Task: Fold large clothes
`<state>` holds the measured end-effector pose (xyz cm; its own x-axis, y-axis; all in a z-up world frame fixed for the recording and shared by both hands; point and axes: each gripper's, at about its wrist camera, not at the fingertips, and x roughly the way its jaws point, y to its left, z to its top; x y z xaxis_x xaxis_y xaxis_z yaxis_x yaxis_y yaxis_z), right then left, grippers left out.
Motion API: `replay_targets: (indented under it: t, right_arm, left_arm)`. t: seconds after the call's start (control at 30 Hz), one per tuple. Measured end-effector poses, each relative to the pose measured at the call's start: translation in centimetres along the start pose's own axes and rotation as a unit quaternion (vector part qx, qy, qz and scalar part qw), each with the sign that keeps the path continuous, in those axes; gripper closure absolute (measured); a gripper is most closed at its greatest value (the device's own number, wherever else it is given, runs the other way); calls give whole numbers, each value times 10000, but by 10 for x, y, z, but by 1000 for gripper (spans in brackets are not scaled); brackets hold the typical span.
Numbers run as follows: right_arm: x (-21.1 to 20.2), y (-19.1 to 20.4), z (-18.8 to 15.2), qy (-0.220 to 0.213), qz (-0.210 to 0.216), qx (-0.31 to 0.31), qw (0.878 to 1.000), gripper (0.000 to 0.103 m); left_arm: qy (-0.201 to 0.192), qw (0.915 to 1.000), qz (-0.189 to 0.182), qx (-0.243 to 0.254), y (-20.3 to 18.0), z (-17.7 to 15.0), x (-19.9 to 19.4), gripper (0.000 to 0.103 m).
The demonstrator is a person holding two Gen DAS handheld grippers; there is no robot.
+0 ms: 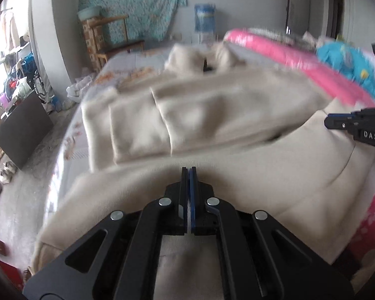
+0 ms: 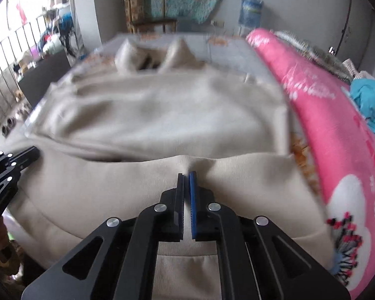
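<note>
A large beige garment lies spread over the bed, its sleeves folded across the body and its hood at the far end. My left gripper is shut on the near edge of the garment, with a pale sliver of cloth between the pads. In the right wrist view my right gripper is shut on the same near edge of the beige garment, and the cloth puckers at its tips. Each gripper shows in the other's view: the right gripper at the right edge, the left gripper at the left edge.
A pink blanket and a blue cloth lie along the bed's right side. A wooden chair and a water bottle stand by the far wall. A dark board and shoes are on the floor at left.
</note>
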<state>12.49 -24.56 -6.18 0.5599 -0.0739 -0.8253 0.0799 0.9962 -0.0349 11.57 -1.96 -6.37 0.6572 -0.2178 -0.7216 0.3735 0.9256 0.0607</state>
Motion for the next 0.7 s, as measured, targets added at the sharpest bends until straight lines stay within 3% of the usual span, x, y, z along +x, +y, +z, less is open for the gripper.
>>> replay_targets:
  t: [0.17, 0.27, 0.33, 0.4, 0.47, 0.53, 0.57, 0.7]
  right_arm:
    - [2, -1, -4, -32, 25, 39, 10000, 99]
    - [3, -4, -4, -51, 107, 95, 9999, 99]
    - [4, -5, -4, -68, 148, 123, 9998, 99]
    - [4, -6, -3, -84, 192, 168, 9996, 99]
    - [5, -9, -2, -99, 270, 233, 9993, 99]
    - [6, -14, -1, -101, 357, 315, 9988, 99]
    - [5, -18, -1, -75, 431, 365, 9984, 99]
    - [-21, -47, -3, -312, 404, 673, 9964, 94]
  left_arm:
    - [-10, 9998, 135, 115, 1, -2, -10, 101]
    - [-340, 9994, -74, -40, 5, 6, -31, 99]
    - [-434, 9978, -497, -14, -1, 12, -38, 97]
    - [-181, 9934, -1132, 60, -18, 16, -30, 94]
    - [229, 9879, -1531, 117, -37, 16, -11, 94]
    - [480, 9880, -1453, 219, -50, 11, 3, 94]
    - [412, 9897, -1358, 208, -52, 11, 4, 94]
    - [691, 9870, -1443, -169, -46, 17, 11, 93]
